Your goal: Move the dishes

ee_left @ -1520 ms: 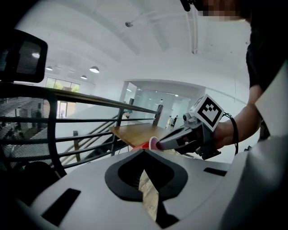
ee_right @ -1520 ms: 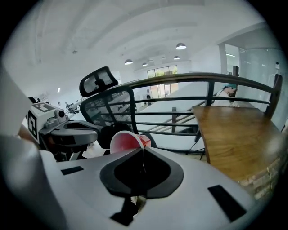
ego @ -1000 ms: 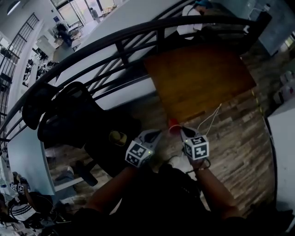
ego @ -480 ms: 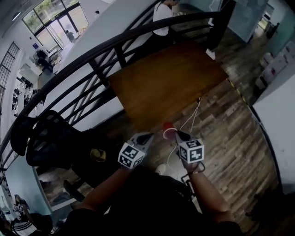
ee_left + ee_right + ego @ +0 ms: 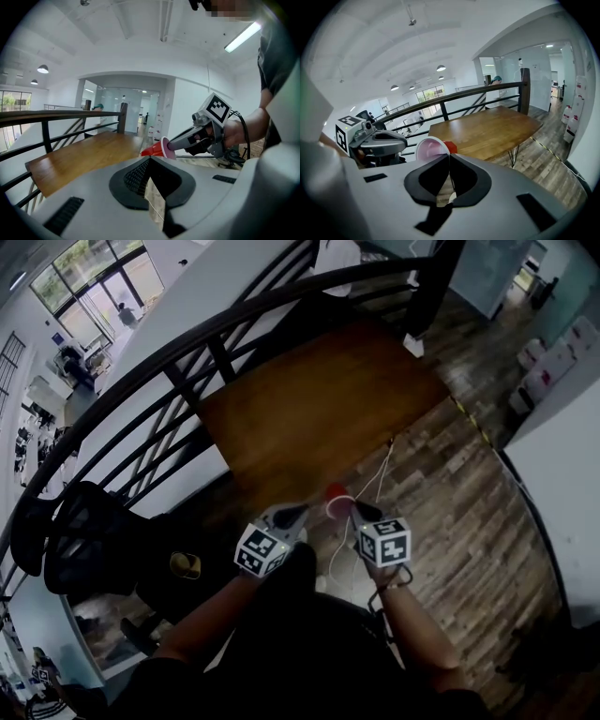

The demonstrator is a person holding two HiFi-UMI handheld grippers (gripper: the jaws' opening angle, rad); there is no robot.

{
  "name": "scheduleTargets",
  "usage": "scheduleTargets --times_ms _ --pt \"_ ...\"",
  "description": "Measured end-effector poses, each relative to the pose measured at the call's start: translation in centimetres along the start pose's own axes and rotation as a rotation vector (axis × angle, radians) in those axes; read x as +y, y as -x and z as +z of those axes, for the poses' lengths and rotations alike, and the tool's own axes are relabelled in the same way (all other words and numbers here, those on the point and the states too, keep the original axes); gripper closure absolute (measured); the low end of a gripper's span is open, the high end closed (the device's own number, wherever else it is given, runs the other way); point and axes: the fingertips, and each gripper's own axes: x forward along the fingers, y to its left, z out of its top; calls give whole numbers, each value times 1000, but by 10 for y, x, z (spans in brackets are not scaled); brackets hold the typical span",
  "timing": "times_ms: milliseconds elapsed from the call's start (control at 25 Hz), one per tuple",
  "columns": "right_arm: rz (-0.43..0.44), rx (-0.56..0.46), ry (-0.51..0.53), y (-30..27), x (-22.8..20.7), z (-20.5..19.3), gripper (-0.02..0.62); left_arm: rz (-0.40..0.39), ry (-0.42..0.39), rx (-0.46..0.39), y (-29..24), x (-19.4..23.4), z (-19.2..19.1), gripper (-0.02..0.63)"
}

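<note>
- Two tongs were up in front of us; the right tongs [image 5: 449,157] pinched the rim of a red cup [image 5: 432,148], which stuck out just beyond their tips.
- The left tongs [image 5: 150,160] were pressed together with nothing between them, just beside the cup.
- The wooden table [image 5: 319,418] lay ahead of both tips; we judged the cup lifted but not yet set down anywhere, so placing remained.
</note>
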Motion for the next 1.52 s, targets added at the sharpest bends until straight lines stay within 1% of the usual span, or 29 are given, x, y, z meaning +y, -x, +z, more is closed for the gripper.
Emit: scheduleTargets --times_ms 160,280,400,560,760,920,1040,1160,1280,1440,1520 --pt "-10 5 -1 -12 -24 14 578 -17 -11 9 -26 11 8 617" --pt "-11 13 -14 -28 -45 27 578 -22 -8 12 -48 27 18 617" --pt "-8 23 -20 -46 -61 42 578 -30 -16 43 -70 47 17 617" --pt "-3 46 -19 -69 -80 67 578 -51 -19 42 -92 71 38 617" --pt "9 62 -9 -112 -103 87 578 -66 4 60 -117 104 34 617" --pt "34 76 4 -142 -114 103 578 -60 -14 80 -133 130 38 617" --pt "52 101 23 -159 -135 111 578 -33 -19 76 -149 147 44 617" --pt "76 133 42 -172 -175 128 578 13 10 75 -180 163 58 617" --pt "114 192 62 -184 -212 148 578 77 47 60 -204 174 80 617" --pt "174 248 101 -217 -232 170 577 180 91 35 -216 199 89 617" --pt "205 280 137 -233 -244 179 578 214 111 21 -229 206 94 617"
